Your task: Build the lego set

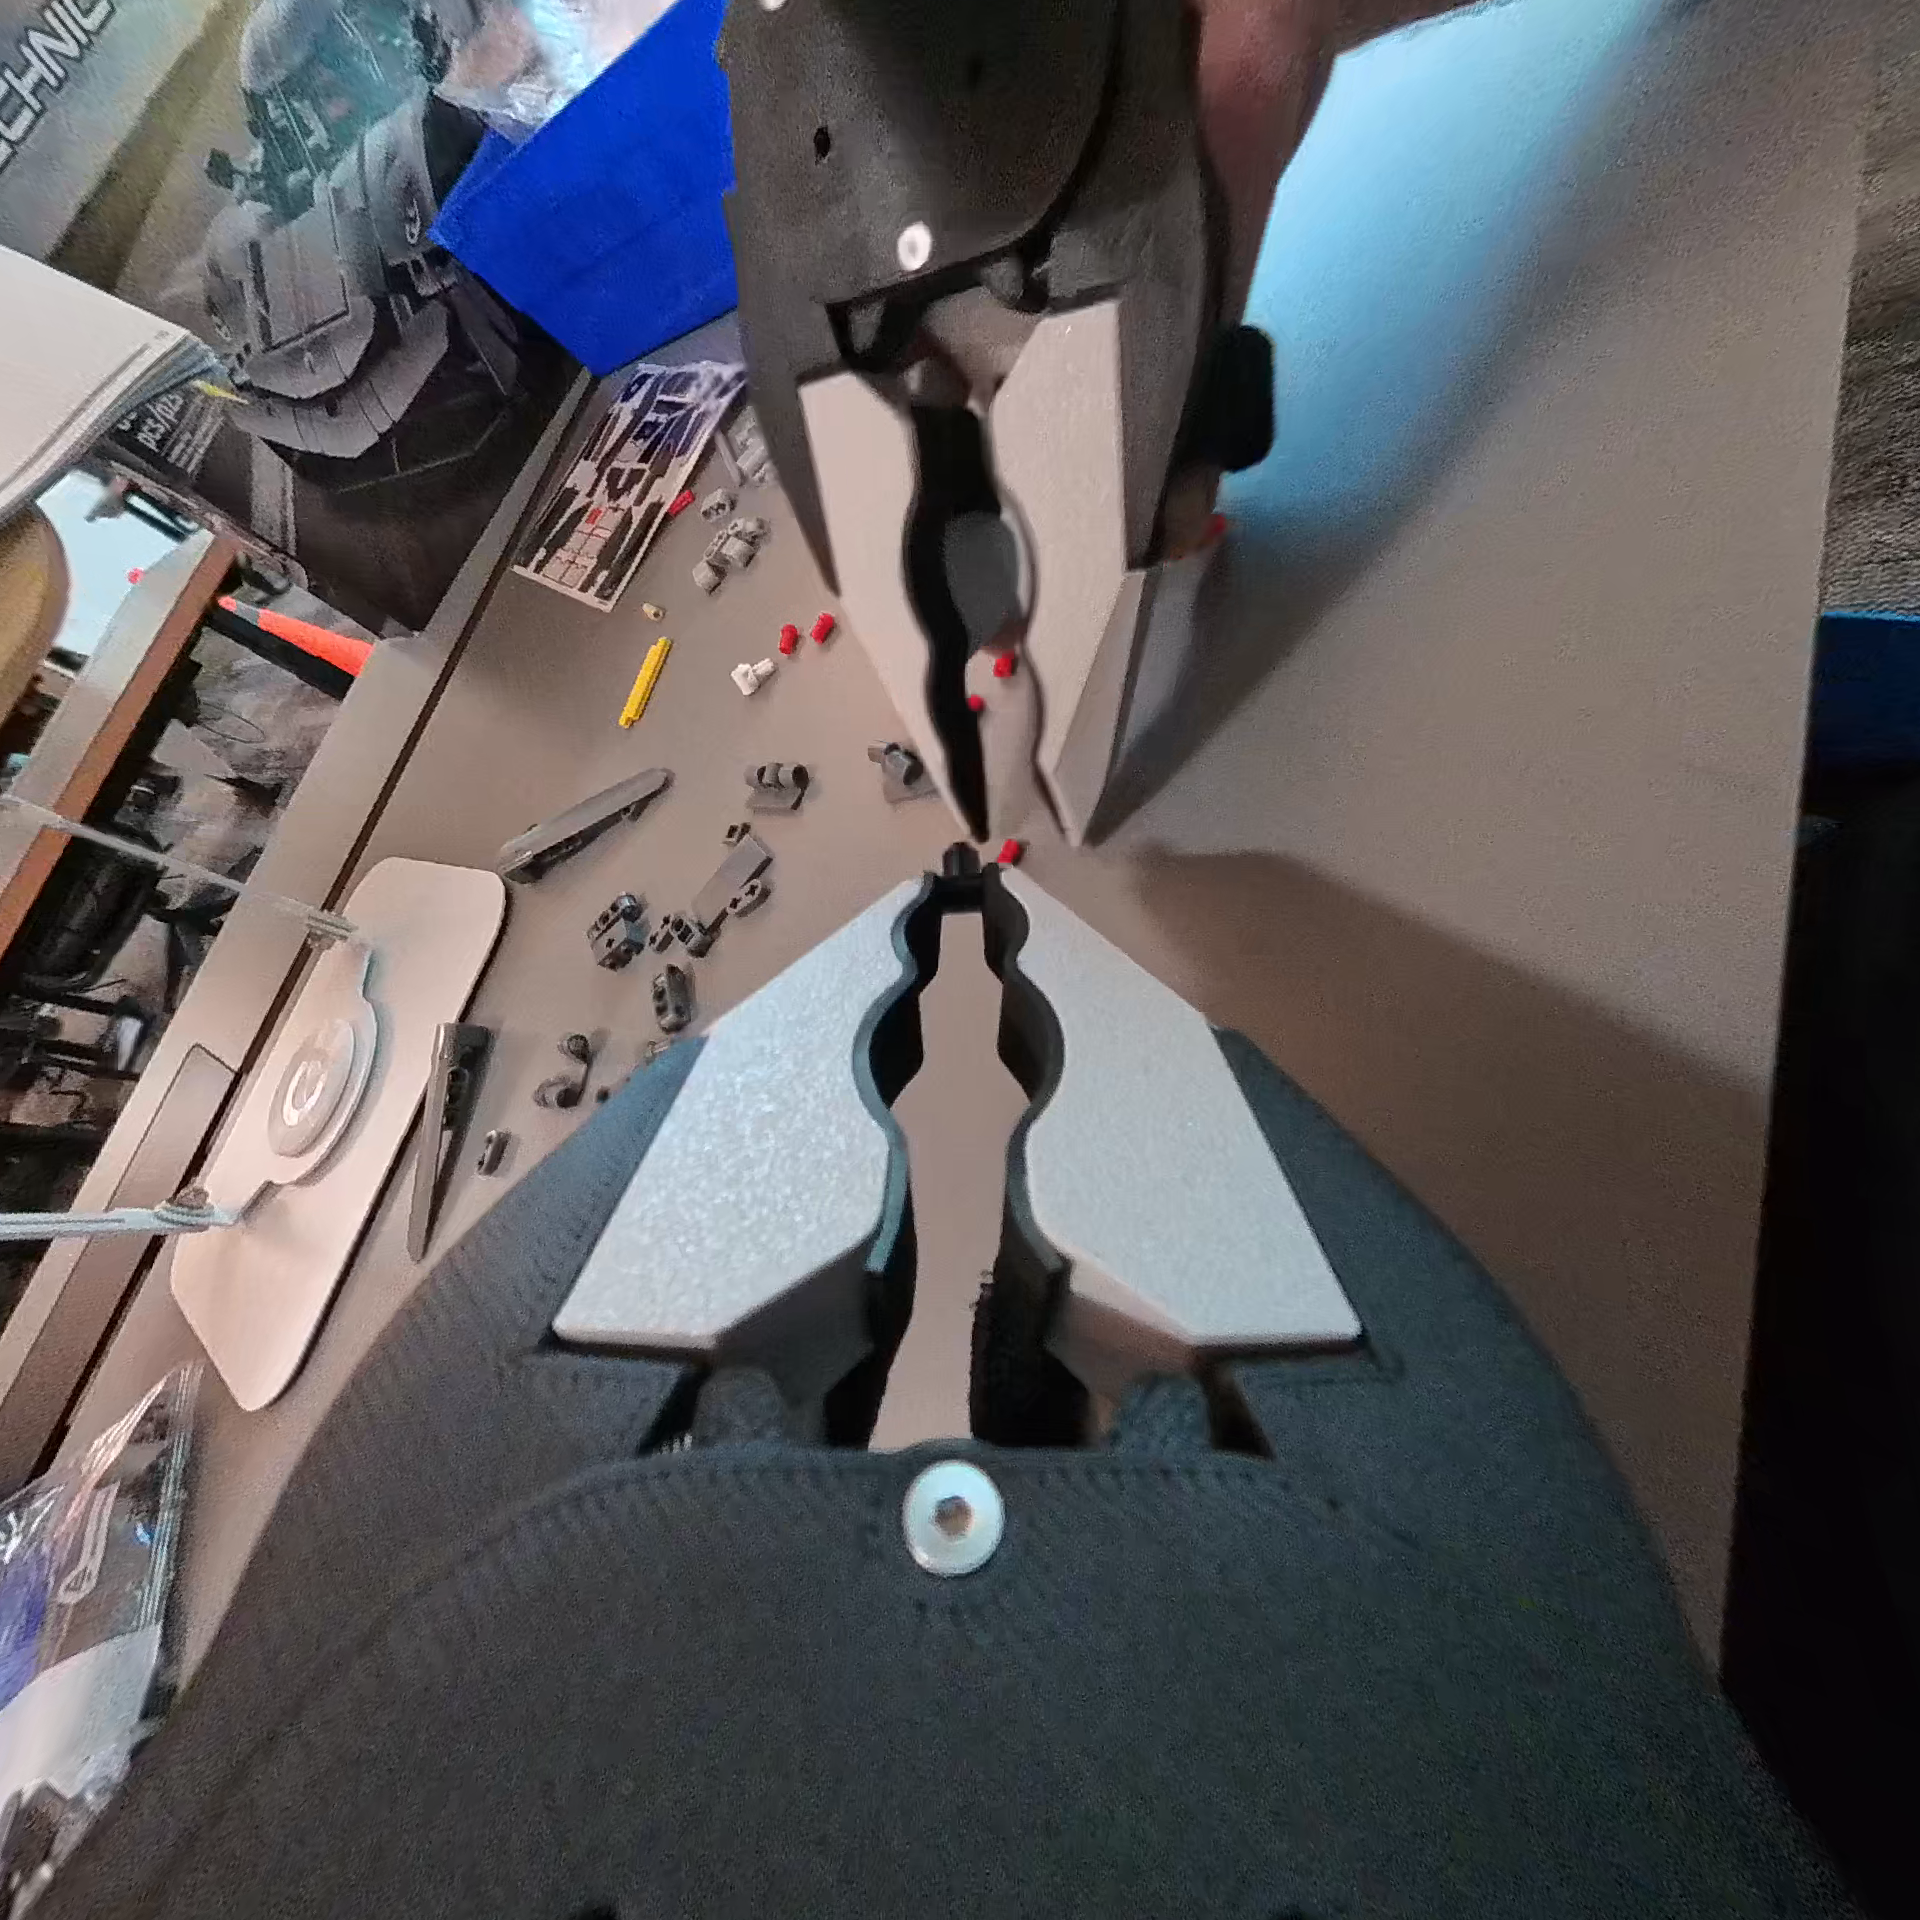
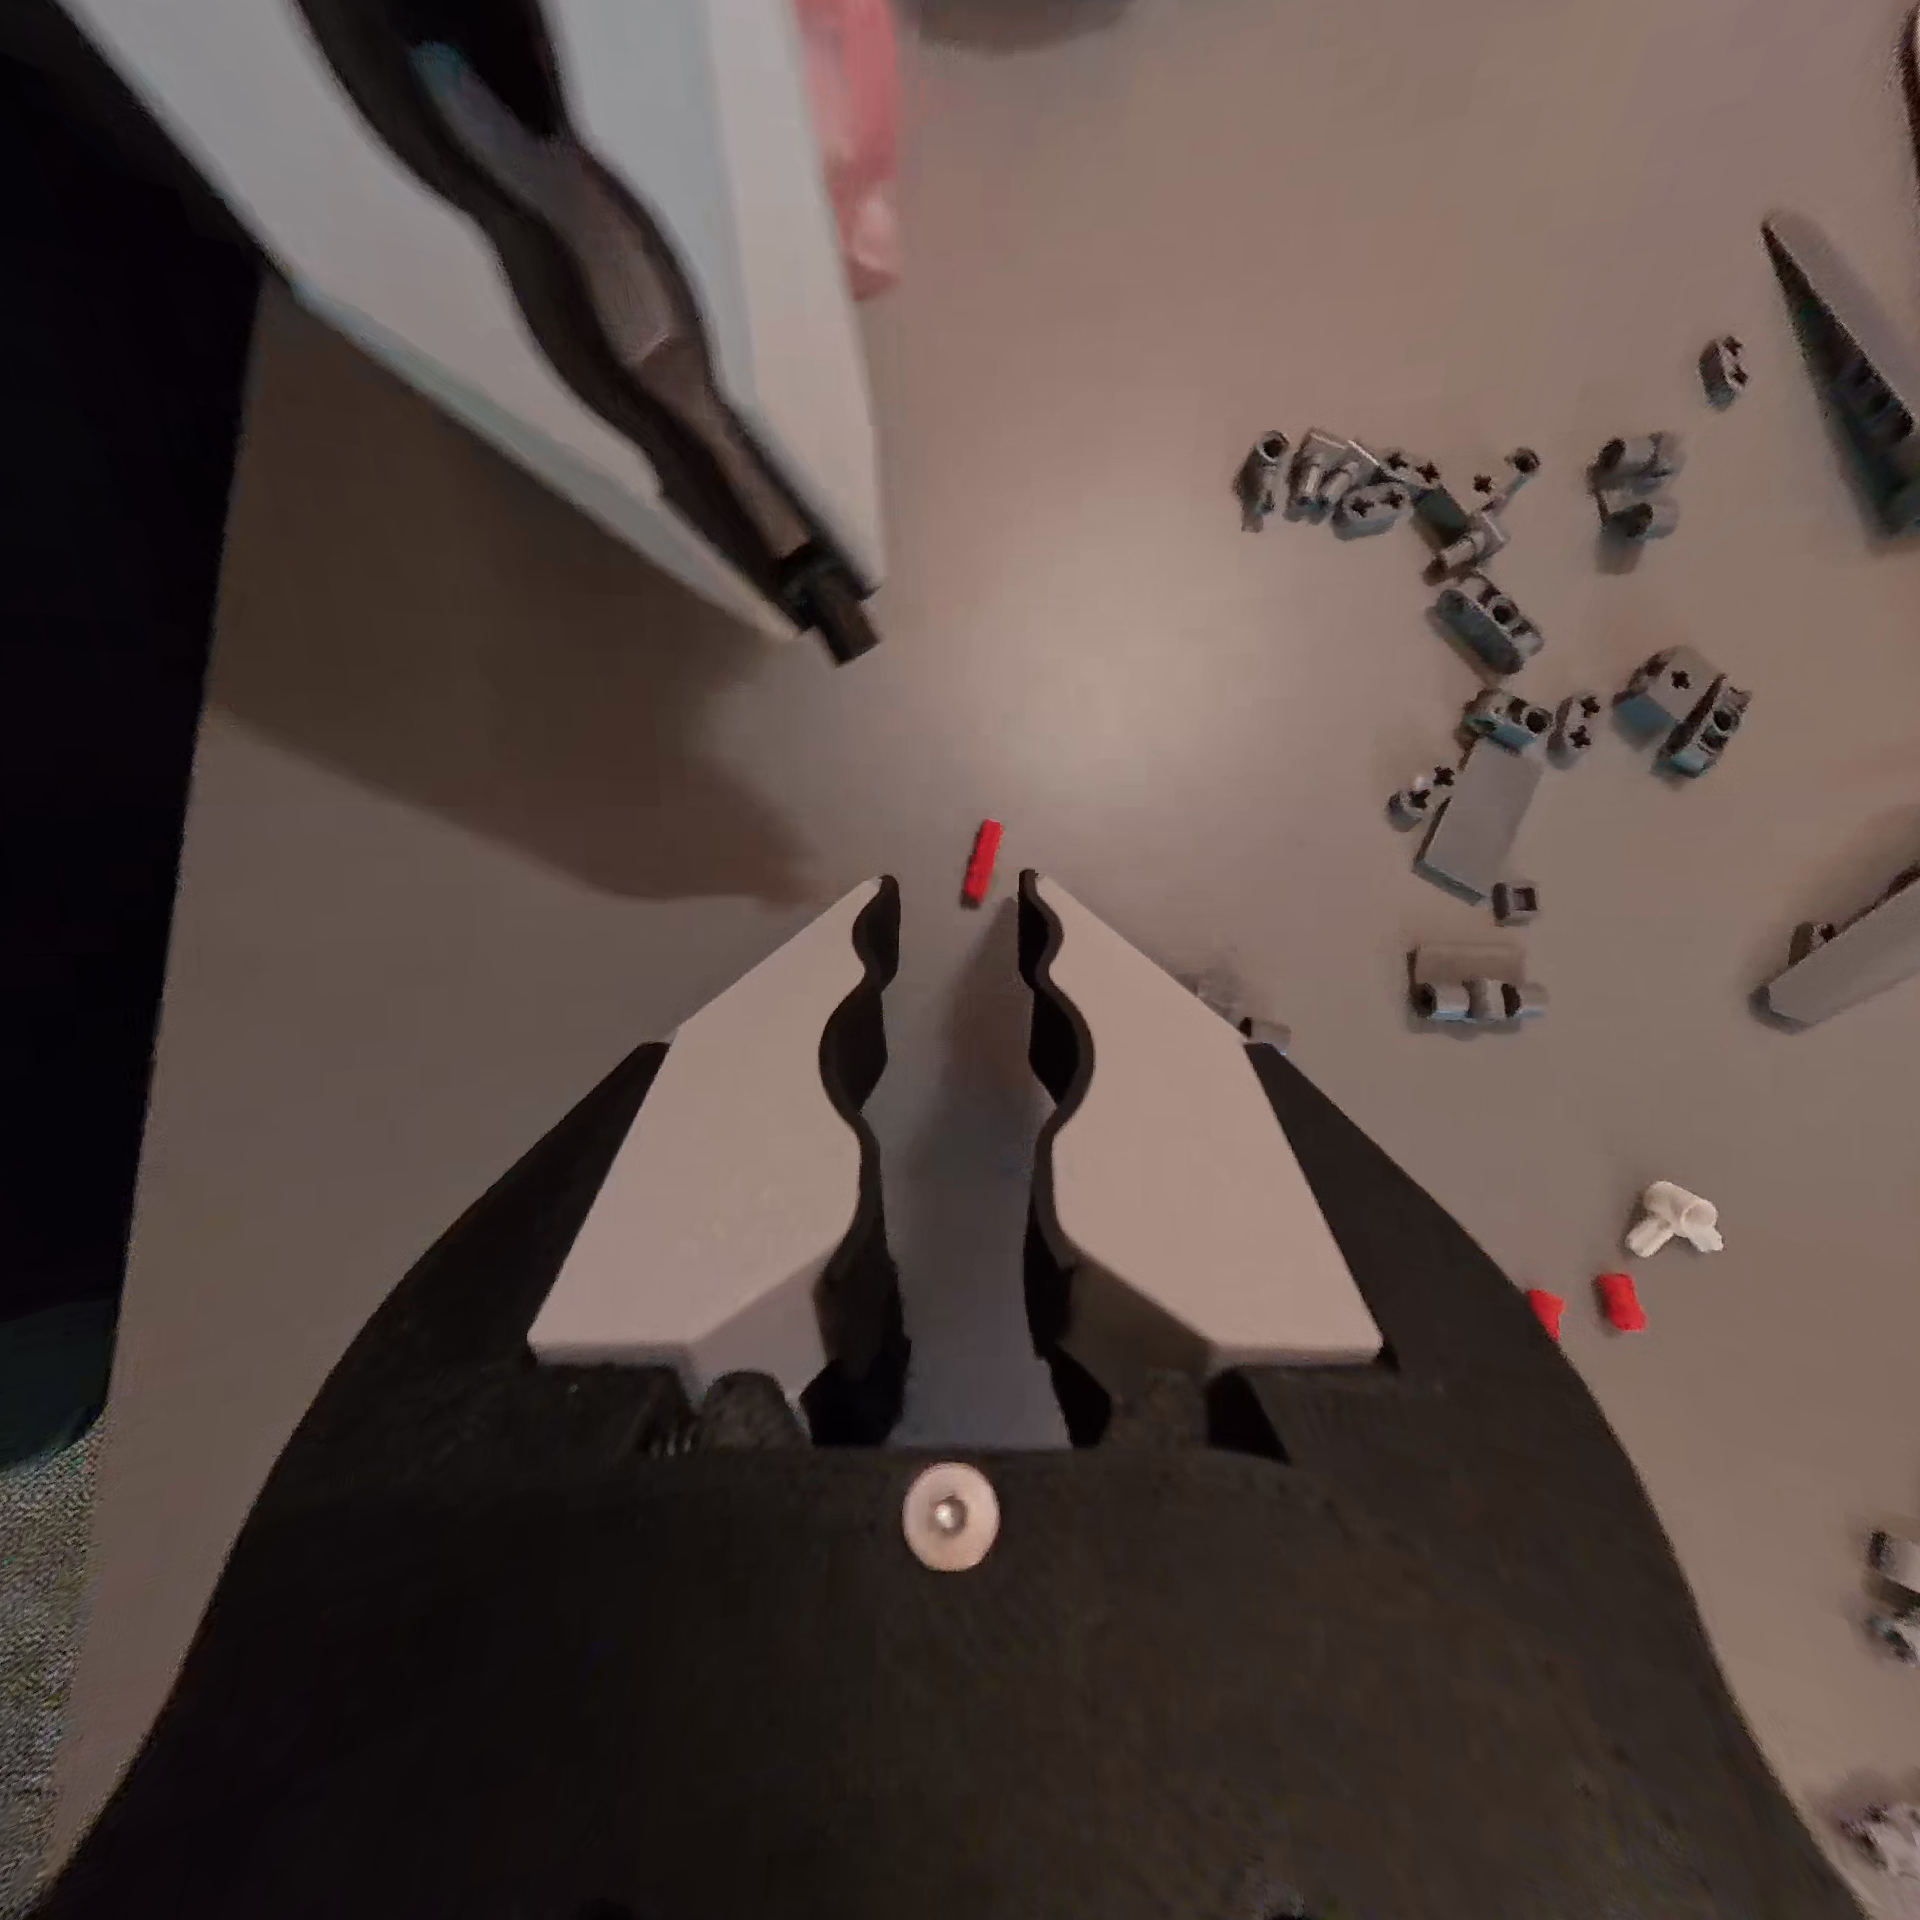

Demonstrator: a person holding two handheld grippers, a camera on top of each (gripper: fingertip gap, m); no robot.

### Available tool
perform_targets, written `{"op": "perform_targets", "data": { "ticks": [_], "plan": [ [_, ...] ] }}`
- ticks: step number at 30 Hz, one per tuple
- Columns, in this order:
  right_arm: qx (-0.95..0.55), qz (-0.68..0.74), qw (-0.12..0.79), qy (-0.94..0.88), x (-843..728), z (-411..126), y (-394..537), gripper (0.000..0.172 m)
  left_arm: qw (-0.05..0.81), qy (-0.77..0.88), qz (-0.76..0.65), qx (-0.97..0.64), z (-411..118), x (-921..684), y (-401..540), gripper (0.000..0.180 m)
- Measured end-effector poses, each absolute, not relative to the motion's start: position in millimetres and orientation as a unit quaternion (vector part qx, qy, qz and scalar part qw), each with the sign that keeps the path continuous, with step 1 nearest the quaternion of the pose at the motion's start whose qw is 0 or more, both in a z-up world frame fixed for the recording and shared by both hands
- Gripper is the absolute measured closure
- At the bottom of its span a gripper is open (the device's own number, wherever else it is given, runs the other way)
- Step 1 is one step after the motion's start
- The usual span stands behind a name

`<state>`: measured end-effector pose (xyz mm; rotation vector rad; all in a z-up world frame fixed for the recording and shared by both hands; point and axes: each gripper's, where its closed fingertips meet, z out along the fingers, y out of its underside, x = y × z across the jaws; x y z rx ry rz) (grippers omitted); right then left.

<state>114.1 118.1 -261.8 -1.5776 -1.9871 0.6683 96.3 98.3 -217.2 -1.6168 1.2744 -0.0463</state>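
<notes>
My left gripper (image 1: pixel 963 883) is shut on a small black pin (image 1: pixel 956 860) that sticks out past its fingertips. The right wrist view shows the same grasp at upper left, with the black pin (image 2: pixel 844 630) at the tips. My right gripper (image 2: pixel 958 883) is open and holds nothing. A small red pin (image 2: pixel 982 860) lies just ahead of its tips, between them, and neither pad touches it. In the left wrist view the right gripper (image 1: pixel 1029 831) points down at mine, tip to tip, with the red pin (image 1: pixel 1008 852) beside it. Both are over the grey table (image 2: pixel 1091 520).
Several grey building pieces (image 2: pixel 1486 623) lie scattered to the right. A white connector (image 2: pixel 1673 1218) and two red pins (image 2: pixel 1619 1301) lie nearer. A yellow axle (image 1: pixel 645 681), a sticker sheet (image 1: pixel 623 488), a blue bin (image 1: pixel 603 208) and a printed box (image 1: pixel 312 260) sit farther off. The gap from one gripper's tips to the other's is roughly 6 centimetres. My right gripper's tips are some 15 centimetres from the white connector (image 2: pixel 1673 1218).
</notes>
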Motion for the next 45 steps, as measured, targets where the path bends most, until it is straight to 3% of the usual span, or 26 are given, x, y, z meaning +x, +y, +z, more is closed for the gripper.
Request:
{"op": "perform_targets", "data": {
  "ticks": [17, 27, 36, 45],
  "plan": [
    [-0.651, 0.219, 0.213, -0.695, 107.6, -266.1, 123.0, 0.171, 0.490, 0.552, -0.025, -0.674, -244.6, 84.9, 102.7, 0.175],
    [-0.581, 0.271, 0.279, -0.715, 101.1, -252.7, 111.3, 0.172, 0.479, 0.576, -0.042, -0.661, -248.5, 88.8, 102.3, 0.174],
    [-0.517, 0.304, 0.355, -0.717, 101.9, -223.7, 107.6, 0.172, 0.540, 0.551, -0.075, -0.632, -223.5, 97.8, 104.2, 0.174],
    [-0.502, 0.306, 0.373, -0.718, 101.8, -217.8, 105.0, 0.172, 0.555, 0.551, -0.091, -0.617, -216.8, 99.5, 100.2, 0.175]
  ]
}}
